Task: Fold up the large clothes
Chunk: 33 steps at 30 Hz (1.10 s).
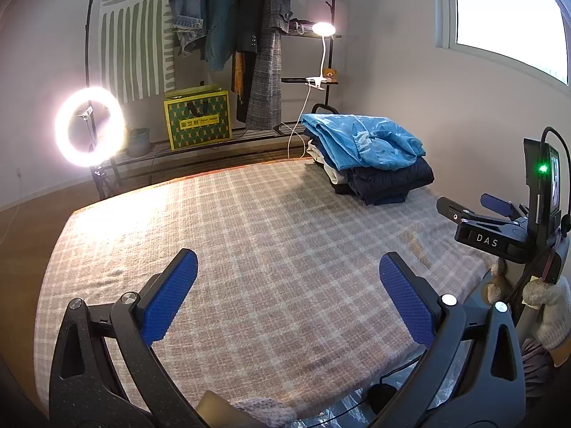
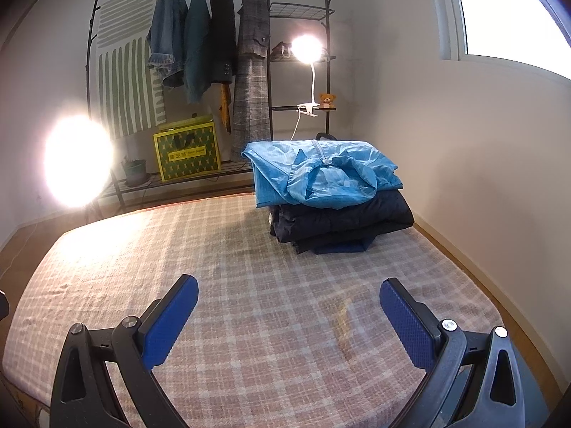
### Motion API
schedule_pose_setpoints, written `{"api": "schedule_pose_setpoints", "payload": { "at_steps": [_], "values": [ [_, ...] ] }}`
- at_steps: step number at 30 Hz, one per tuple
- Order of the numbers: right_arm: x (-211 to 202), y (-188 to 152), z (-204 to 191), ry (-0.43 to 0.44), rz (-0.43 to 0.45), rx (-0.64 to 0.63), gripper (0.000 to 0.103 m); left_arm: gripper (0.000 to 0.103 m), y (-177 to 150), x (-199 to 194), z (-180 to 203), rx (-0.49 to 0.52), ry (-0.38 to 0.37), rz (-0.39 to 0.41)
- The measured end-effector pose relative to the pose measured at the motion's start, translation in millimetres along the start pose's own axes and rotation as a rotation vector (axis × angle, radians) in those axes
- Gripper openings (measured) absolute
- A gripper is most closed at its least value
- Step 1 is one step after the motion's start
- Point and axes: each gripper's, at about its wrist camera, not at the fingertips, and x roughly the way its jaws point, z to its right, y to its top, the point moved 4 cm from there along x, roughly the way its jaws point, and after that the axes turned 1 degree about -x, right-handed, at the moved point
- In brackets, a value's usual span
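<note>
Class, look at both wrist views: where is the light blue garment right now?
The light blue garment lies on top of the dark folded pile at the bed's far right corner, near the wall, in front of the clothes rack.

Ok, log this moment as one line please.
left tool: open, empty | right tool: open, empty | blue jacket: on dark folded clothes | bed: both tools above it
</note>
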Motion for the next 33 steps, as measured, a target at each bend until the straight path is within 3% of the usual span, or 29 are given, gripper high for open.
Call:
{"api": "schedule_pose_setpoints", "payload": {
  "at_steps": [33],
  "values": [
    [-0.9,-3.8,-1.1,0.005,-0.015,-0.002,0.103,0.103,-6.7,2.8,-2.7,-0.009,0.005,-0.017]
  ]
}}
